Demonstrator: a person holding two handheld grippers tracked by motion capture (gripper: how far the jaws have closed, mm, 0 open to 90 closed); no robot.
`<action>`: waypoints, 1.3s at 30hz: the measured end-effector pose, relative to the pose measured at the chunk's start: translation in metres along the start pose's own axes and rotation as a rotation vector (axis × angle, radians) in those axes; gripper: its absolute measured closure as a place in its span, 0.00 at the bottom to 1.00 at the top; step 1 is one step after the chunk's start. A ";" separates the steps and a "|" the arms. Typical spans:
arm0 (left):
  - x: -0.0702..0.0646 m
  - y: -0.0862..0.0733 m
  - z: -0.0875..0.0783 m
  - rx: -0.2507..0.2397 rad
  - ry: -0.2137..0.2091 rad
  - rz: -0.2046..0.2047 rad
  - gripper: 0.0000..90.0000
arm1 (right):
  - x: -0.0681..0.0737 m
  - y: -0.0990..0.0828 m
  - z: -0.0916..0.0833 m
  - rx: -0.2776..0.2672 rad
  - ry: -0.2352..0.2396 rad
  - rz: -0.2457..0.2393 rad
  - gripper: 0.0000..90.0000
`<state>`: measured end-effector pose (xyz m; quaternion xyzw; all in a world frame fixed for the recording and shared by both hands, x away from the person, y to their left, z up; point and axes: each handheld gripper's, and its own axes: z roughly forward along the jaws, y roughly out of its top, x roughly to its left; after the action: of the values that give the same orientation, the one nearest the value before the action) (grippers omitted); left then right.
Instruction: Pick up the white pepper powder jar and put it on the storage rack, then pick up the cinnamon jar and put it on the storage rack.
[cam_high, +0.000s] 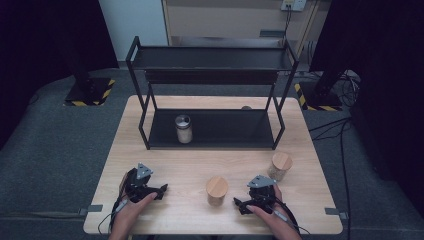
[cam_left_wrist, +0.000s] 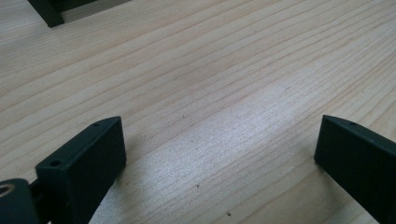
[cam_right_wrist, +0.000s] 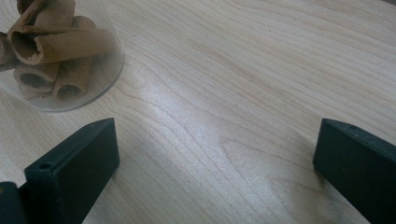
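Pale wood grain runs under both tools where the person's hands rest them at the near edge of the table (cam_high: 165, 172). The left gripper (cam_high: 161, 190) lies on its side with its jaws spread wide and nothing between them, just bare tabletop in its own view. The right gripper (cam_high: 239, 204) sits the same way, jaws gaping, holding nothing and pointing toward the middle of the table. Between the two, just beside the right one, stands a glass jar with a wooden lid (cam_high: 216, 190); the right gripper view catches its lower part (cam_right_wrist: 60, 51), packed with rolled brown sticks, near the left jaw but apart from it. A second wooden-lidded jar (cam_high: 280, 166) stands farther back on the right. Beyond them the black metal rack (cam_high: 145, 130) spans the far half of the table, and a metal-capped jar (cam_high: 183, 128) stands on its lower shelf toward the left.
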<state>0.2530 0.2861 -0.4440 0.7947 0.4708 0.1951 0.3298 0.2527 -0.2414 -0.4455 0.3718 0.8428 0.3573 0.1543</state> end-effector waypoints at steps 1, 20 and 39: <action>0.001 0.001 0.000 0.002 -0.005 -0.001 0.00 | 0.000 0.000 0.000 0.001 -0.001 -0.001 0.01; 0.001 0.001 0.001 0.002 -0.003 0.000 0.00 | 0.021 0.034 -0.011 0.032 0.067 -0.124 0.03; 0.001 0.001 0.001 0.002 -0.003 0.000 0.00 | 0.031 0.045 -0.017 0.008 0.096 -0.160 0.03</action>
<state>0.2545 0.2861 -0.4439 0.7952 0.4707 0.1933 0.3297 0.2459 -0.2060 -0.4009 0.2866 0.8775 0.3580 0.1404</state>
